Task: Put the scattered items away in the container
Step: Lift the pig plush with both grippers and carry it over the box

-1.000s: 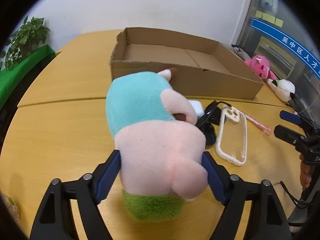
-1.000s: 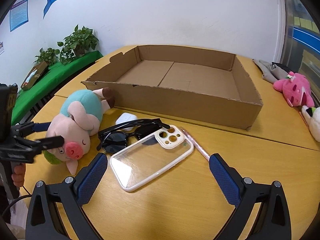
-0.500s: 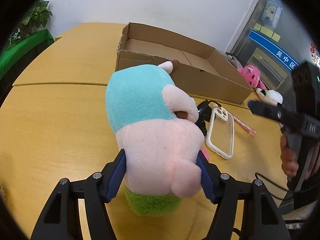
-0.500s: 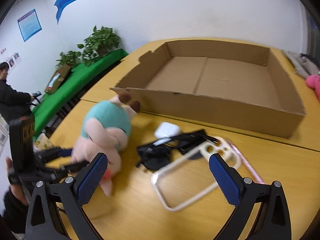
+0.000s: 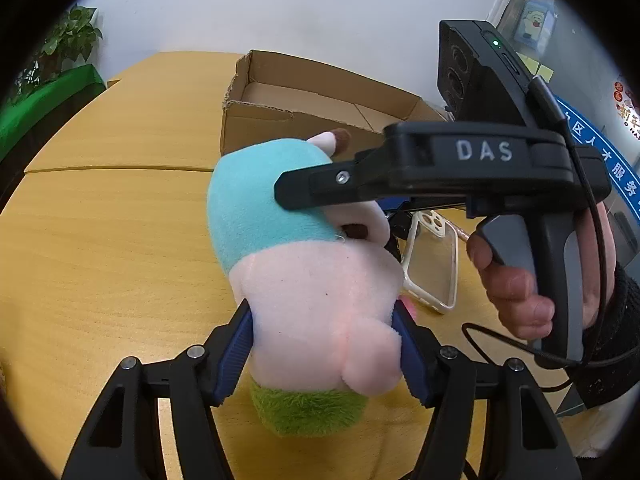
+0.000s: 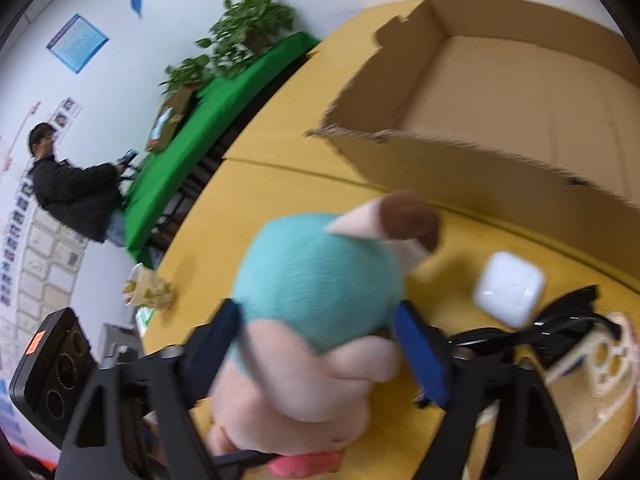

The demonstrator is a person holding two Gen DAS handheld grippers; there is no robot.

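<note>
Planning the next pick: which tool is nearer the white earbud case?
Right. The right tool, jaws closing around the plush pig, has the earbud case just beyond one finger. The left tool grips the pig's pink end, farther from the case.

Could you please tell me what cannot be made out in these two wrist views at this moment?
- Left wrist view: the right gripper and the plush pig hide the sunglasses and earbud case.
- Left wrist view: the cardboard box floor is mostly behind its near wall.
- Right wrist view: motion blur leaves it unclear whether the closing right gripper's pads press the pig.
- Right wrist view: the phone case is cut off at the edge.
</note>
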